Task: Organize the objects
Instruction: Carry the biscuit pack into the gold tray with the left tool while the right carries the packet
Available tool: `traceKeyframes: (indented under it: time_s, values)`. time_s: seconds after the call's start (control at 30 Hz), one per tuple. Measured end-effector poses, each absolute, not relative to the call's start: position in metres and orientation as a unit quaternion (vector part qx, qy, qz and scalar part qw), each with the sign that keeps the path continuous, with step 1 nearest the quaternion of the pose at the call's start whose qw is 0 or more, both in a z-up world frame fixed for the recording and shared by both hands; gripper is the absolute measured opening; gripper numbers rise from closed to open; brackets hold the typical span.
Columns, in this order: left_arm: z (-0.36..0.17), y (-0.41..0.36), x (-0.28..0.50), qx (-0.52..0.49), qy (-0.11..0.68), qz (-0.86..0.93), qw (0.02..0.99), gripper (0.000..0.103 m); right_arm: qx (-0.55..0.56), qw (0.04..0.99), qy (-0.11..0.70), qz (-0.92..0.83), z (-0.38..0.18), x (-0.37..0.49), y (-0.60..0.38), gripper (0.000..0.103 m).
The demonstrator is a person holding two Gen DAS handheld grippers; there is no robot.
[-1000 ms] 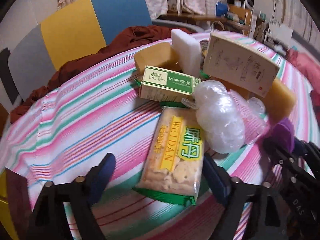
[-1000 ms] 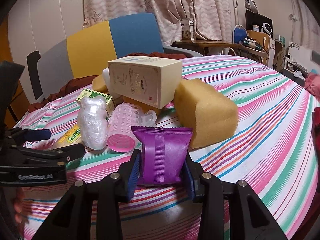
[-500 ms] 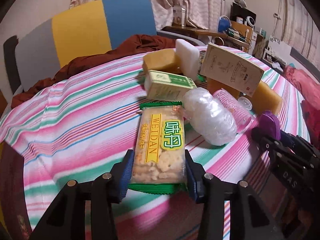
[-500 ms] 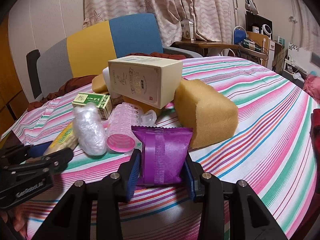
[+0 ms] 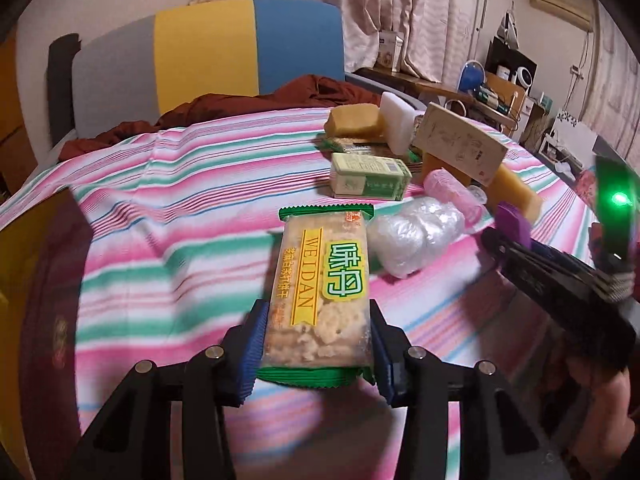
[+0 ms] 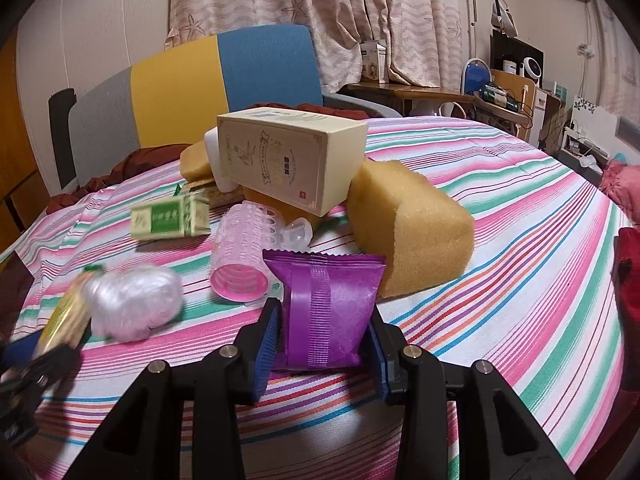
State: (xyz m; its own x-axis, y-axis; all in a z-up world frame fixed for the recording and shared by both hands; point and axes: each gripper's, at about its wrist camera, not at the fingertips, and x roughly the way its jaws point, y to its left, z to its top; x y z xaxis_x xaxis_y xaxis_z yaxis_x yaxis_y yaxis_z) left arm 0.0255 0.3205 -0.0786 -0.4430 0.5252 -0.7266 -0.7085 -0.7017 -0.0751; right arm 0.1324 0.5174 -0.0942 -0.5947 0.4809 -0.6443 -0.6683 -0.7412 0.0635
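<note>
My left gripper [image 5: 316, 346] is shut on a green and yellow cracker packet [image 5: 320, 296], lifted over the striped tablecloth [image 5: 168, 224]. My right gripper [image 6: 324, 352] is shut on a purple sachet [image 6: 330, 312]. Ahead lie a clear plastic bundle [image 5: 416, 238], a pink hair roller [image 6: 244, 256], a small green box [image 5: 370, 176], a cream carton [image 6: 288, 160] leaning on the pile, and a big yellow sponge [image 6: 412, 236]. In the right wrist view the cracker packet [image 6: 66, 316] and left gripper [image 6: 44, 344] show blurred at the lower left.
A second sponge [image 5: 354, 122] and a white foam block [image 5: 396, 124] sit behind the carton. A grey, yellow and blue chair [image 5: 208, 52] with dark red cloth [image 5: 256, 104] stands past the table's far edge. A cluttered desk [image 6: 504, 96] is at the back right.
My left gripper closed on the cracker packet, then carried it away from the pile toward the left. The plastic bundle shifted. My right gripper kept still, holding the purple sachet.
</note>
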Motion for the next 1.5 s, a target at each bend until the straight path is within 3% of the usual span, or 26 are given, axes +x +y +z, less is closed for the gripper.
traceKeyframes:
  time_s: [0.53,0.9,1.5]
  values:
    - [-0.018,0.213,0.034,-0.346,0.025,0.879,0.326,0.047,-0.31,0.347,0.115,0.878,-0.091,0.133,0.504,0.04]
    - [-0.02,0.126,0.01,-0.36,-0.02,0.898,0.252,0.047,-0.302,0.352,0.093,0.881,-0.08,0.14,0.491,0.037]
    - [-0.05,0.037,-0.027,-0.404,-0.045,0.899,0.163,0.047,-0.262,0.21,0.095,0.937,-0.021,0.137,0.364,0.037]
